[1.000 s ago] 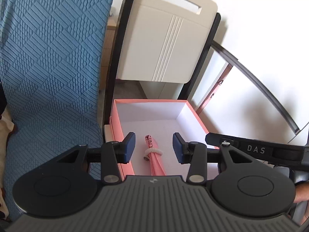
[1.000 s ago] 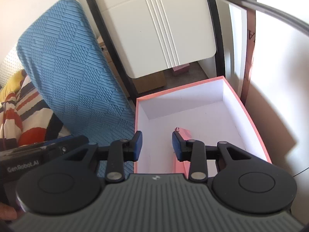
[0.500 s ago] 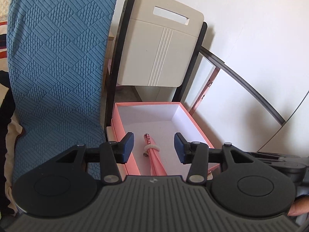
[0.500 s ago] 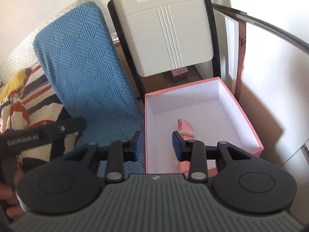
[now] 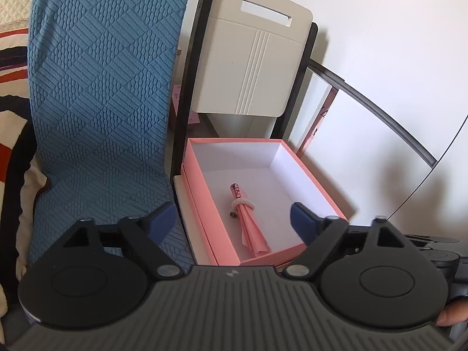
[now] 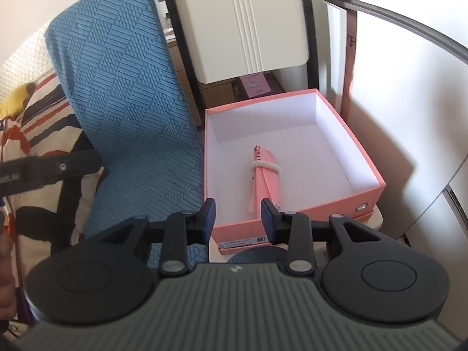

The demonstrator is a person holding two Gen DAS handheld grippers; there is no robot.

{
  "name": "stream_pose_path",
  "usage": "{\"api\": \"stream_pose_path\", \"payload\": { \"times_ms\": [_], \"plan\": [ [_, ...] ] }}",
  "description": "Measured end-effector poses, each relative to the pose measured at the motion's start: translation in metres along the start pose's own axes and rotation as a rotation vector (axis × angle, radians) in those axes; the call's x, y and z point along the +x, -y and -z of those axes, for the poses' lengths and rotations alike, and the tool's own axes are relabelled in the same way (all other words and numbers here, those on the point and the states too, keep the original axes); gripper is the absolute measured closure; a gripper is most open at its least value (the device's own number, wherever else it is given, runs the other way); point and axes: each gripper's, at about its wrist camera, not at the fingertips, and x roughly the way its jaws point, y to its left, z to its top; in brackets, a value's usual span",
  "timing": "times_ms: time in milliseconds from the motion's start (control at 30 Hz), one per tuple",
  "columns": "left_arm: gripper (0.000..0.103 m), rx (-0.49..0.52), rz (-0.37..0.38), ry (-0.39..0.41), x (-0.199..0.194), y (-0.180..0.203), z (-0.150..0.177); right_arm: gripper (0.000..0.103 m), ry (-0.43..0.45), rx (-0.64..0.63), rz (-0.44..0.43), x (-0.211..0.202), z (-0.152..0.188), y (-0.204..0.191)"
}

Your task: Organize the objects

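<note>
A: Left wrist view: the left gripper [image 5: 232,219] has its jaws spread wide, having just been opening, and nothing sits between the pads. Beyond them at twelve o'clock is the pink box [image 5: 310,172], lid off, white inside.

B: And the roll?

A: The pink paper roll [image 5: 253,228] lies on the box floor, bound by a cream band [image 5: 242,203], its far end toward twelve o'clock and its near end by the front wall. A small dark charm hangs at the band's nine o'clock side.

B: What does the right wrist view give?

A: The right gripper [image 6: 238,216] is partly open, its jaws having just widened a little, and holds nothing. The box [image 6: 365,158] is at twelve to one o'clock, the roll [image 6: 264,175] inside it, well apart from both side walls.

B: Around the box?

A: A blue textured cushion [image 6: 122,93] stands at ten o'clock, touching the box's left side. A cream chair back [image 6: 245,26] in a black frame rises behind at twelve. The left gripper's body shows at nine o'clock over a striped fabric [image 6: 35,117].
</note>
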Motion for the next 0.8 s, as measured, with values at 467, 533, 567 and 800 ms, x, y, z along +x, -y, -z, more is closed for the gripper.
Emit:
{"api": "stream_pose_path", "payload": {
  "times_ms": [467, 533, 567, 800],
  "plan": [
    [0.0, -0.023, -0.051, -0.046, 0.011, -0.012, 0.014, 0.017, -0.042, 0.002, 0.036, 0.01, 0.01, -0.002],
    [0.0, -0.02, -0.055, -0.052, 0.014, -0.011, 0.014, 0.017, -0.047, 0.001, 0.046, 0.011, 0.011, -0.002],
    [0.0, -0.018, -0.053, -0.054, 0.014, -0.011, 0.014, 0.017, -0.049, 0.0, 0.049, 0.012, 0.011, -0.002],
    [0.0, -0.011, -0.052, -0.062, 0.017, -0.01, 0.015, 0.017, -0.064, -0.008, 0.059, 0.016, 0.011, -0.003]
  ]
}}
